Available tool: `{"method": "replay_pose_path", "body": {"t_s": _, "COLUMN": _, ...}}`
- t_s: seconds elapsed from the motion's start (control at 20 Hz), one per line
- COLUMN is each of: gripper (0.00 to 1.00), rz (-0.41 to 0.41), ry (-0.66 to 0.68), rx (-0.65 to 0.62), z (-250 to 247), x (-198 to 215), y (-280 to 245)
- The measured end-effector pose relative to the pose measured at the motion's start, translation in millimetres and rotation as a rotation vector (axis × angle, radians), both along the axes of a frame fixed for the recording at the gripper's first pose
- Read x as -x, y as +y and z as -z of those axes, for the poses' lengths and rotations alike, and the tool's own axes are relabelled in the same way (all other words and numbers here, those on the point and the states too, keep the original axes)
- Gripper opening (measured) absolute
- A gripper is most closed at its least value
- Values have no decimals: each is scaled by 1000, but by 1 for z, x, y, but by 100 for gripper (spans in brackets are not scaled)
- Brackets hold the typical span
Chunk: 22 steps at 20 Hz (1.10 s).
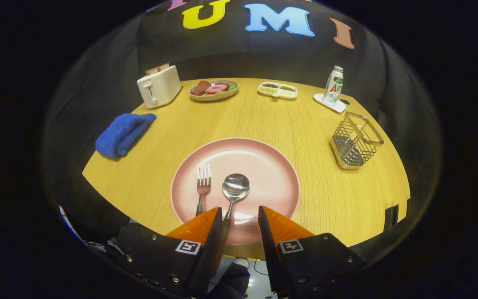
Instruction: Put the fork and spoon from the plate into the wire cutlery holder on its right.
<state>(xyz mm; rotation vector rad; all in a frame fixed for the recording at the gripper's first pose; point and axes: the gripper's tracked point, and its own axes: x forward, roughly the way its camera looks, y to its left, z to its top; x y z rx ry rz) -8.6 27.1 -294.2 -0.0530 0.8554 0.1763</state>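
On round pink plate (276, 174): steel fork (203, 185), steel spoon (235, 189) side by side, heads pointing away; gripper (240, 216) open over spoon handle.

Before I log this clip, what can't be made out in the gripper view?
- Spoon handle: its lower end runs behind the left finger of the open hand-held gripper.
- Fork handle: its end is hidden by the same finger.
- Plate: its near rim is covered by both fingers.
- Wire cutlery holder: its inside is too small to judge.
- Divided dish: its contents are too small to identify.

Pink plate (272, 166), blue towel (123, 133), orange tongs (240, 216)
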Motion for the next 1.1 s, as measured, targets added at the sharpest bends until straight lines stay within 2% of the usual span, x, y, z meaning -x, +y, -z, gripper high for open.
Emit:
{"method": "replay_pose_path", "body": {"t_s": 0.35, "gripper": 54, "rz": -6, "ry": 108, "rx": 33, "z": 34, "x": -5, "y": 4}}
{"method": "replay_pose_path", "body": {"t_s": 0.5, "gripper": 27, "rz": -30, "ry": 138, "rx": 36, "z": 32, "x": -2, "y": 4}}
{"method": "replay_pose_path", "body": {"t_s": 0.55, "gripper": 28, "rz": -43, "ry": 148, "rx": 61, "z": 34, "x": -7, "y": 2}}
{"method": "replay_pose_path", "body": {"t_s": 0.6, "gripper": 19, "rz": -42, "ry": 134, "rx": 84, "z": 45, "x": -13, "y": -6}}
{"method": "replay_pose_path", "body": {"t_s": 0.65, "gripper": 11, "rz": -55, "ry": 145, "rx": 88, "z": 34, "x": -5, "y": -3}}
{"method": "replay_pose_path", "body": {"t_s": 0.8, "gripper": 11, "rz": -59, "ry": 145, "rx": 67, "z": 31, "x": -4, "y": -3}}
{"method": "replay_pose_path", "body": {"t_s": 0.95, "gripper": 11, "rz": -7, "ry": 146, "rx": 24, "z": 27, "x": -2, "y": -8}}
{"method": "replay_pose_path", "body": {"t_s": 1.0, "gripper": 3, "rz": 11, "ry": 148, "rx": 8, "z": 25, "x": -2, "y": -10}}
{"method": "replay_pose_path", "body": {"t_s": 1.1, "gripper": 3, "rz": 24, "ry": 150, "rx": -34, "z": 24, "x": -4, "y": -9}}
